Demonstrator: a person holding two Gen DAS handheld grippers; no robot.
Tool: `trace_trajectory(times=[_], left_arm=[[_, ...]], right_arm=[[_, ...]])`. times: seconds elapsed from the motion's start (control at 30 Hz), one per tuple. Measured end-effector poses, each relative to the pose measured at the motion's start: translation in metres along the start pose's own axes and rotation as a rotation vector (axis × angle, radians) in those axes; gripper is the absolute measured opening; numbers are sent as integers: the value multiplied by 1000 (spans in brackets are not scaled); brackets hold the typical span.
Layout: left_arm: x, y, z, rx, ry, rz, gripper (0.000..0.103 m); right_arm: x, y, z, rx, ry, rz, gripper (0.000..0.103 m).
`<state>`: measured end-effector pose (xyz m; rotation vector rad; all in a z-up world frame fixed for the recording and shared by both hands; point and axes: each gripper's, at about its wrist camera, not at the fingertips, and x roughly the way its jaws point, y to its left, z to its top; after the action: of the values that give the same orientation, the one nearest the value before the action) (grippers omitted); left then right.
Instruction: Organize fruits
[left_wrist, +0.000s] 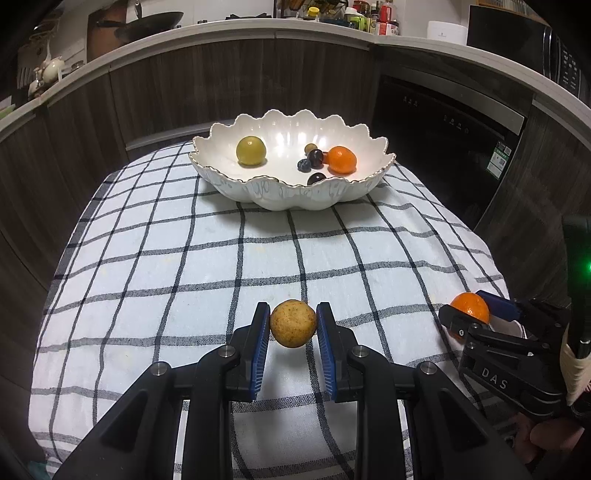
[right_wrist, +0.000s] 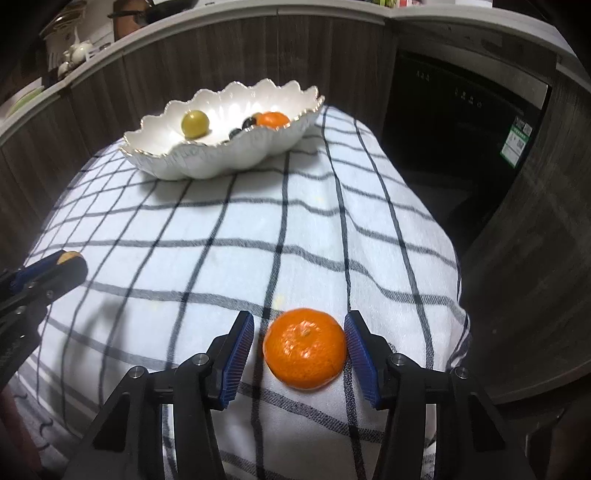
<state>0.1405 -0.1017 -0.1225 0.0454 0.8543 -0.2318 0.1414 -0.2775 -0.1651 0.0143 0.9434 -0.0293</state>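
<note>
My left gripper (left_wrist: 293, 325) is shut on a speckled tan round fruit (left_wrist: 293, 323), held just above the checked cloth. My right gripper (right_wrist: 300, 345) is open around a tangerine (right_wrist: 305, 348) that lies on the cloth; the right pad touches it and the left pad stands a little apart. The same tangerine (left_wrist: 470, 306) shows between the right fingers in the left wrist view. A white scalloped bowl (left_wrist: 258, 188) at the far end holds a green-yellow fruit (left_wrist: 251, 150), another tangerine (left_wrist: 341, 159) and several small dark fruits (left_wrist: 315, 158).
The checked cloth (left_wrist: 184, 277) covers a rounded table that drops off on all sides. Dark wood cabinets and a black oven (left_wrist: 443, 140) stand behind. A counter above carries a wok (left_wrist: 147, 26) and jars (left_wrist: 369, 18).
</note>
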Motion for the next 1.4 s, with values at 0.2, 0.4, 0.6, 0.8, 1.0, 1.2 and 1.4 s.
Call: trace_trajectory(times=[0.2, 0.4, 0.6, 0.8, 1.0, 1.2, 1.4], left_arm=[[0, 0, 0, 3, 3, -3, 26], [-1, 0, 1, -1, -4, -2, 26], [-2, 2, 6, -11, -3, -5, 26], [-2, 6, 16, -23, -8, -4, 26], [-2, 11, 30, -32, -16, 1, 26], [0, 19, 47, -40, -28, 17, 26], [3, 24, 63, -50, -39, 25, 26]], right_arm=[[2, -3, -1, 19, 8, 17, 43], [-7, -2, 2, 19, -22, 33, 43], [-13, 1, 8, 13, -39, 40, 43], [-20, 4, 21, 10, -65, 48, 43], [-24, 11, 41, 14, -92, 69, 43], [-26, 16, 63, 14, -115, 85, 43], [-25, 18, 82, 8, -129, 94, 43]])
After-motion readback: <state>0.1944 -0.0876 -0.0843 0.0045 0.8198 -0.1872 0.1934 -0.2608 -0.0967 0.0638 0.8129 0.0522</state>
